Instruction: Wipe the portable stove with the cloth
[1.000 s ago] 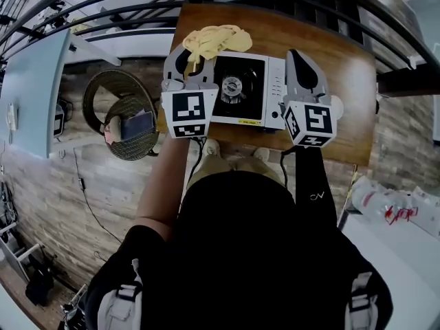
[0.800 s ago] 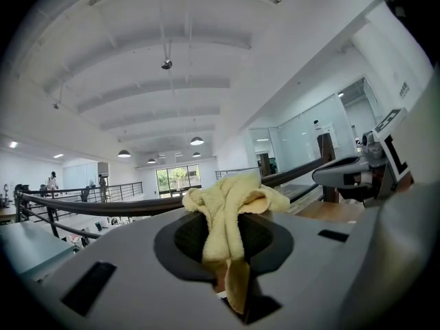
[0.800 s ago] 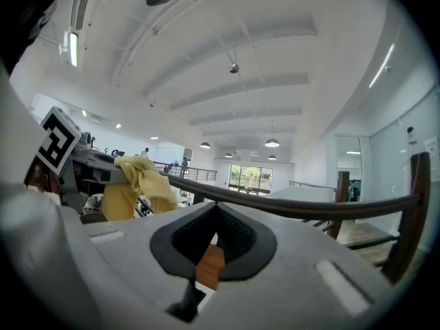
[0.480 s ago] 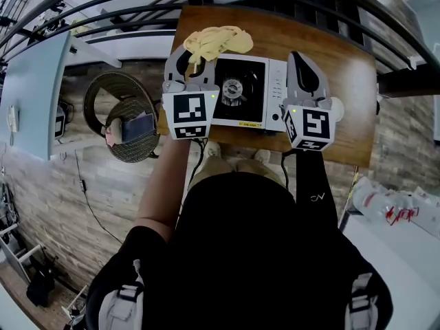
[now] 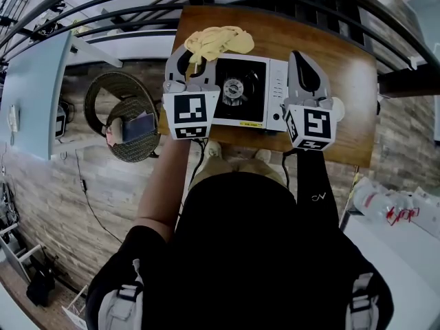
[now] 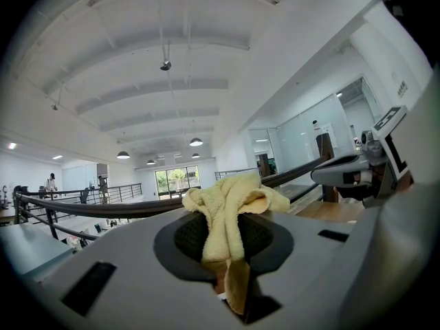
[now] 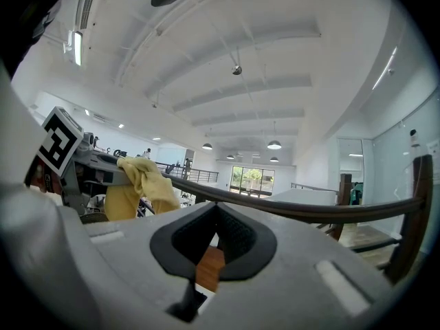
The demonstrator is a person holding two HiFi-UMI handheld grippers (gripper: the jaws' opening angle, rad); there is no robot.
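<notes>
Cloth (image 5: 218, 41), yellow and bunched, is clamped in the left tool (image 5: 194, 60), whose jaws are closed on a hanging fold. Most of it is heaped at 11 o'clock of the portable stove (image 5: 244, 108) on the table (image 5: 344, 67). Over the last 1 s almost nothing has been shifted and both tools are kept in place, so wiping is judged not yet begun. The right tool (image 5: 300, 55) is held at 3 o'clock of the stove, jaws drawn together on nothing. Whether cloth and stove are touching cannot be told. The stove's 9 o'clock edge is covered by the left tool, and its control panel is partly hidden by the right.
</notes>
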